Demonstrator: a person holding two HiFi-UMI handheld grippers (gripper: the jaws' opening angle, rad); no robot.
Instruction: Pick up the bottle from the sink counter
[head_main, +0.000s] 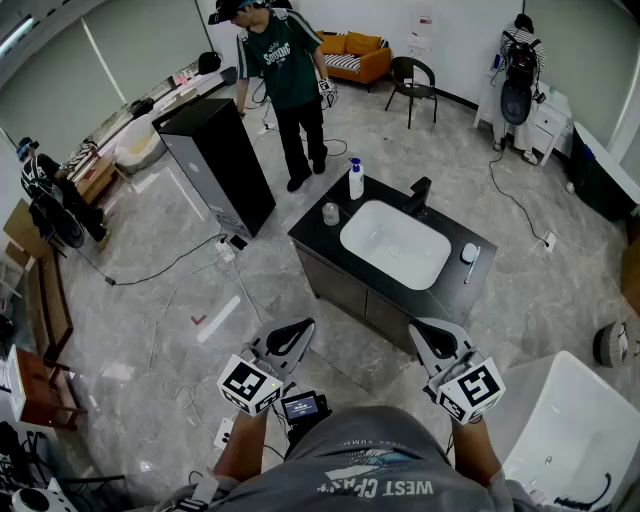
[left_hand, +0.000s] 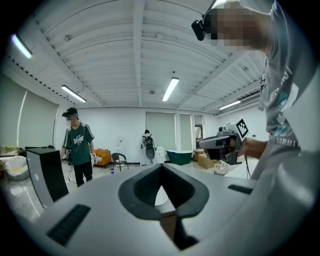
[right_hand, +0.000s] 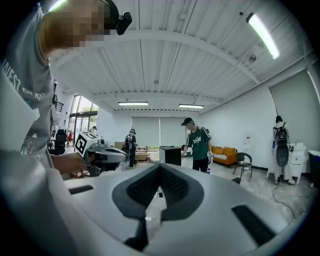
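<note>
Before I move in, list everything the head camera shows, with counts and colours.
sink counter: one, black top, centre
basin: one, white, set in the counter
bottle: one, white, blue top, counter's far corner
cup: one, greyish, beside the bottle
faucet: one, black, behind the basin
cabinet: one, black, left of the counter
sofa: one, orange, far wall
bathtub: one, white, lower right
bystander: one, green shirt, beyond the counter
left hand-held gripper: one, grey, shut, empty
right hand-held gripper: one, grey, shut, empty
</note>
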